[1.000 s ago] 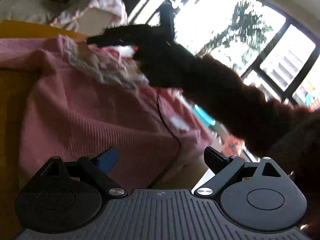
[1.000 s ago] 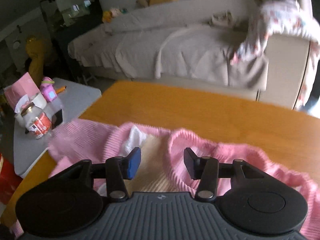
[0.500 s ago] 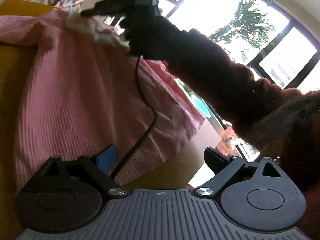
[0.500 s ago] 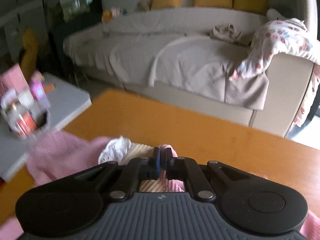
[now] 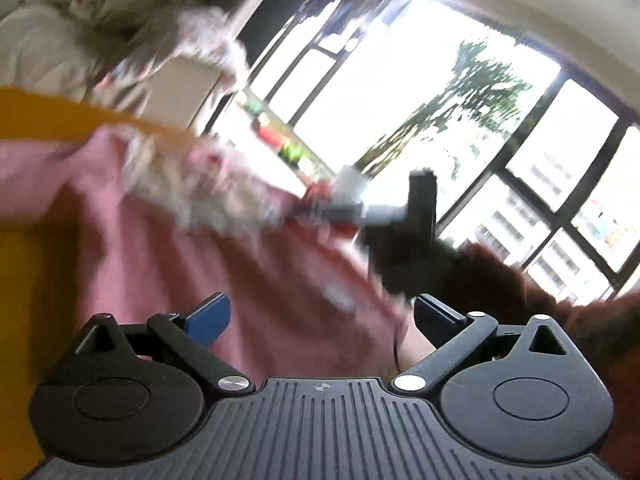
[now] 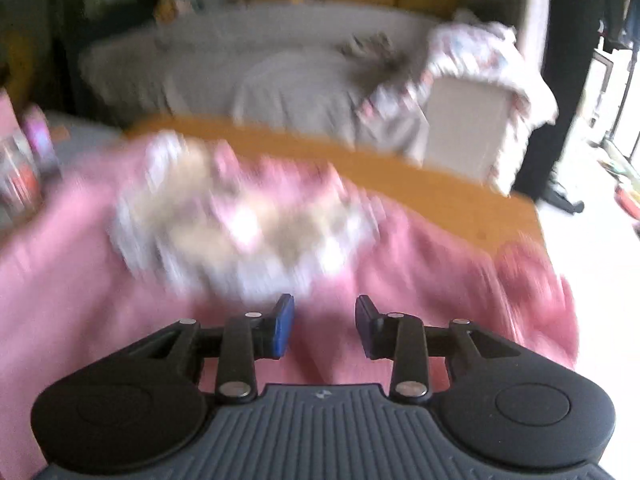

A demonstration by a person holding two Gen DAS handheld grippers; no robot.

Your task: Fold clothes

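One pink sweater (image 6: 100,280) below R gripper (image 6: 324,320).

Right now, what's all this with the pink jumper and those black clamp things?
A person is folding clothes with a two-finger gripper in each hand. A pink sweater with a pale lacy collar lies spread on an orange table. The right gripper hangs just above the sweater, its jaws opening with nothing between them. The left gripper is wide open over the sweater's side and also holds nothing. Both views are blurred, so no fold can be made out. A sofa stands behind the table.
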